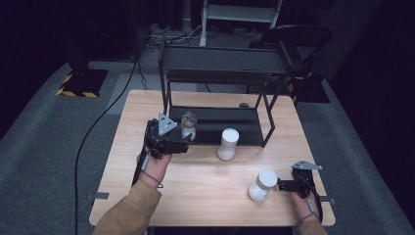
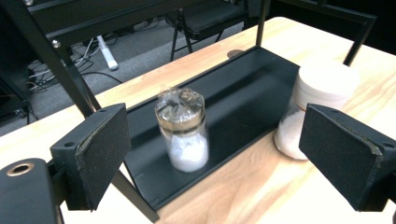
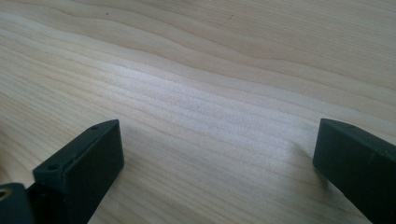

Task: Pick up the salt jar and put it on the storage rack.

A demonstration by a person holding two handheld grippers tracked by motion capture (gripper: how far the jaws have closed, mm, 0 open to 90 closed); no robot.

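The small clear jar (image 2: pixel 182 130), capped with crinkled wrap and half full of white powder, stands upright on the black shelf (image 2: pixel 243 88). It sits just beyond the left gripper (image 2: pixel 215 154), whose jaws stand apart, untouched. The right gripper (image 3: pixel 215 177) also gapes, empty, over bare table (image 3: pixel 196 70).

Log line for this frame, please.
left gripper open, clear of jar on rack tray | right gripper open, empty, over table

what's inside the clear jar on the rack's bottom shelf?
White powder fills the lower half of the jar, which stands on the shelf. Crinkled clear film covers its mouth, so the upper part is hard to see.
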